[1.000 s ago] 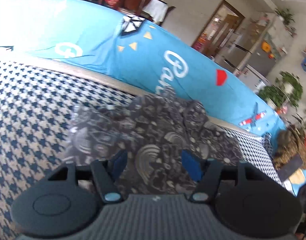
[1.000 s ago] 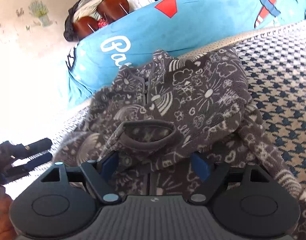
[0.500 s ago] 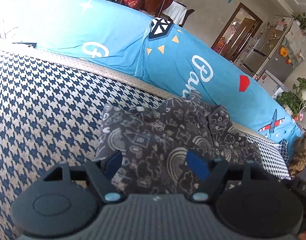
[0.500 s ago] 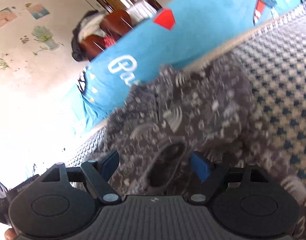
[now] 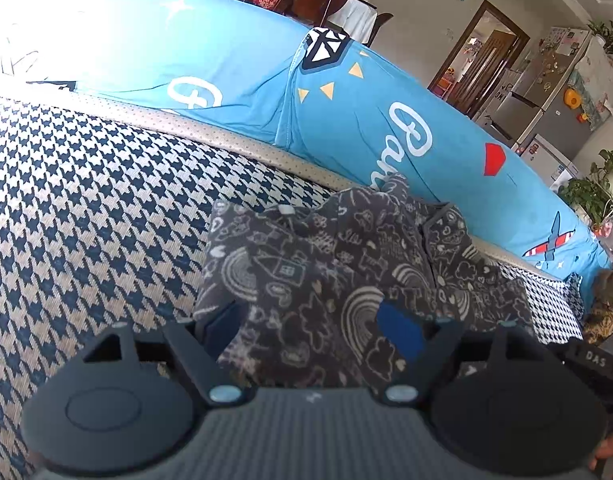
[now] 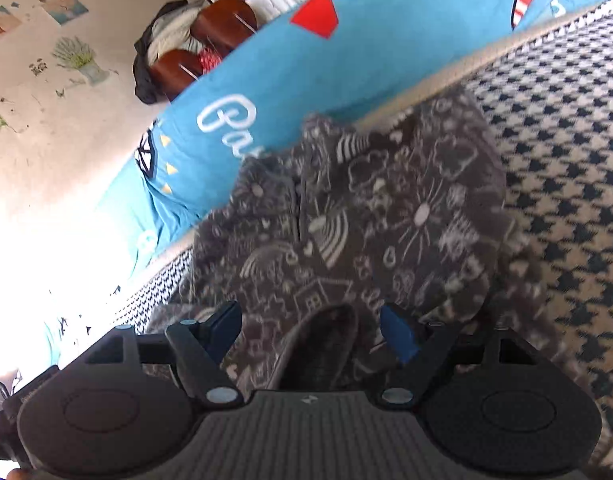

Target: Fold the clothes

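Lying crumpled on a blue-and-cream houndstooth cover (image 5: 86, 220), the dark grey fleece garment (image 5: 330, 272) with pale doodle prints (rainbows, hearts, little houses) sits close to the bright blue cushion (image 5: 234, 80) that runs along the back edge; its far folds rise against the cushion's white lettering. From the left wrist view, the left gripper (image 5: 312, 326) hovers low over the garment's near edge with its jaws opening; cloth shows between the blue pads, yet neither pad presses on it. From the right wrist view, the right gripper (image 6: 310, 328) stands wide above the same garment (image 6: 366, 208); a rounded dark opening of the fabric, a cuff or neck hole by its look, lies between the jaws, and the pads stand clear of it on both sides. Behind the cushion are brown chairs (image 6: 222, 28); a doorway (image 5: 482, 68) and a fridge (image 5: 546, 108) stand beyond in the left view.
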`<state>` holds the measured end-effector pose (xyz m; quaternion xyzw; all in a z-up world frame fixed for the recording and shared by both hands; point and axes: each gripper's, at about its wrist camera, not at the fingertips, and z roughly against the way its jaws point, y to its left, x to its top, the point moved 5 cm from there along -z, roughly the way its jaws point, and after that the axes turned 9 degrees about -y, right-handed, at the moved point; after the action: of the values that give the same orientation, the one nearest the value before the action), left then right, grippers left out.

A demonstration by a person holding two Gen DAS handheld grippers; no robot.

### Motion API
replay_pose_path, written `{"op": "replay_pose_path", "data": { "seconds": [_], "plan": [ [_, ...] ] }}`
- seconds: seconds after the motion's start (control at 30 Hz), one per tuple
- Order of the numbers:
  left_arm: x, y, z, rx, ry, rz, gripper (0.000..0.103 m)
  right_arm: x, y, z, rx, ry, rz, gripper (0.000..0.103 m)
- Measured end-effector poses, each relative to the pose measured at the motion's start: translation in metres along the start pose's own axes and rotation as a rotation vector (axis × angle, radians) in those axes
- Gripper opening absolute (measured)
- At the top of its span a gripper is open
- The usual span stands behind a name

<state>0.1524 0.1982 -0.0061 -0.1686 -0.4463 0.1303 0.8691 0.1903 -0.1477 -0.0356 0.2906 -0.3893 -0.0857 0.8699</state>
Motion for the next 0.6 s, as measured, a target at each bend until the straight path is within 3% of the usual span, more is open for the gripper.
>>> {"op": "replay_pose_path", "data": {
  "seconds": [0.1,0.13,0.33,0.4,0.6],
  "plan": [
    [-0.004,0.0,-0.002,0.004,0.012,-0.009,0.082,-0.009,0.001,-0.009,-0.033,0.022,0.051,0.078],
    [-0.005,0.0,-0.003,0.007,0.016,-0.013,0.082,-0.011,0.001,-0.012,-0.034,0.026,0.057,0.073],
    [-0.013,0.0,-0.005,0.017,0.036,-0.03,0.083,-0.021,0.011,-0.023,-0.01,0.041,0.129,0.022],
    [-0.015,0.001,-0.004,0.016,0.04,-0.034,0.083,-0.02,0.016,-0.024,0.006,0.032,0.145,0.014],
    [-0.018,-0.007,0.0,-0.028,0.045,-0.063,0.085,-0.008,0.033,-0.013,0.042,-0.07,0.199,0.011]
  ]
}}
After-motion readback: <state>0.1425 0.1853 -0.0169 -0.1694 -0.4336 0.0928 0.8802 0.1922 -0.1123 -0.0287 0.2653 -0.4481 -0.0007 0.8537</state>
